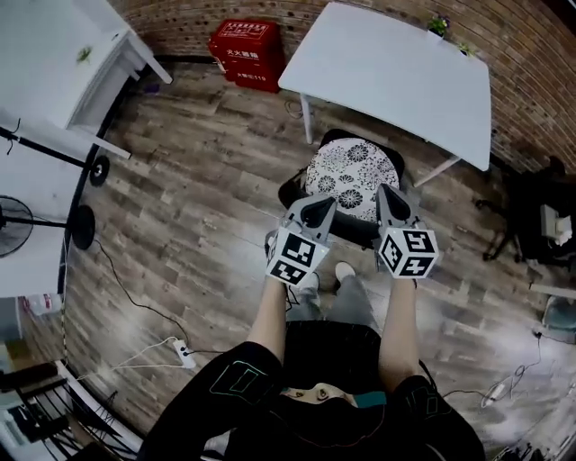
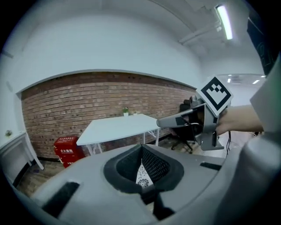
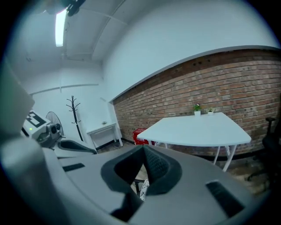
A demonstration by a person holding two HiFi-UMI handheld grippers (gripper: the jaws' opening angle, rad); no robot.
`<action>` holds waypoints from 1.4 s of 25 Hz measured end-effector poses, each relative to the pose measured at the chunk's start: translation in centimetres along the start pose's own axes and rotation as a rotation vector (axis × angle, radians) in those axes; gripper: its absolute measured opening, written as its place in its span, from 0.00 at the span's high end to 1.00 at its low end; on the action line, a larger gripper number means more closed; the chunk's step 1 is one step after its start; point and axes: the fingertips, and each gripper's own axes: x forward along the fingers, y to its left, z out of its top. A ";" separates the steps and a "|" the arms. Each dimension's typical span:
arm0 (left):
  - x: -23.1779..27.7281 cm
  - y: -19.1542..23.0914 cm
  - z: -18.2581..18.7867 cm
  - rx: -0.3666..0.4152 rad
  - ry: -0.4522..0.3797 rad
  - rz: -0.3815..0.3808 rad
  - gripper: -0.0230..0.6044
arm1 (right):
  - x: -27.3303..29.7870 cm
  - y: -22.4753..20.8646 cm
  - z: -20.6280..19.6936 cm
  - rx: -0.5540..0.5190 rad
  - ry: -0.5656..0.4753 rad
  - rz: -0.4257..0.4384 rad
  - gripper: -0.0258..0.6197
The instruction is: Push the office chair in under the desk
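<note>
- Left hand-held gripper (image 1: pixel 321 207) and right hand-held gripper (image 1: pixel 387 194): jaws together, holding nothing; poised side by side at the chair's near edge, seemingly as blunt pushers.
- White rectangular worktop (image 1: pixel 396 72): stands by the brick wall (image 1: pixel 171 22); the chair's destination.
- Black office chair with floral seat cushion (image 1: pixel 349 176): at the worktop's near edge, largely outside it, not yet pushed under.

Floral-cushioned office chair (image 1: pixel 351 185) partly under white desk (image 1: pixel 396 76)
</note>
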 end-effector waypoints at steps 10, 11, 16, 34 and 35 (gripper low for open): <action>-1.1 -1.7 -8.5 0.123 0.169 -0.214 0.79 | -2.4 2.6 -7.8 -0.090 0.123 -0.098 0.87; -0.9 -2.1 -9.0 0.166 0.185 -0.239 0.78 | -2.4 3.2 -8.6 -0.141 0.157 -0.085 0.85; 0.9 -3.3 -12.4 0.421 0.290 -0.340 0.71 | -2.3 5.0 -13.0 -0.297 0.341 -0.015 0.73; 6.0 -3.9 -17.5 0.718 0.425 -0.497 0.60 | 0.5 2.5 -21.2 -0.674 0.738 0.041 0.55; 6.1 -3.8 -17.5 0.718 0.434 -0.506 0.60 | 0.7 2.4 -21.2 -0.673 0.743 0.047 0.55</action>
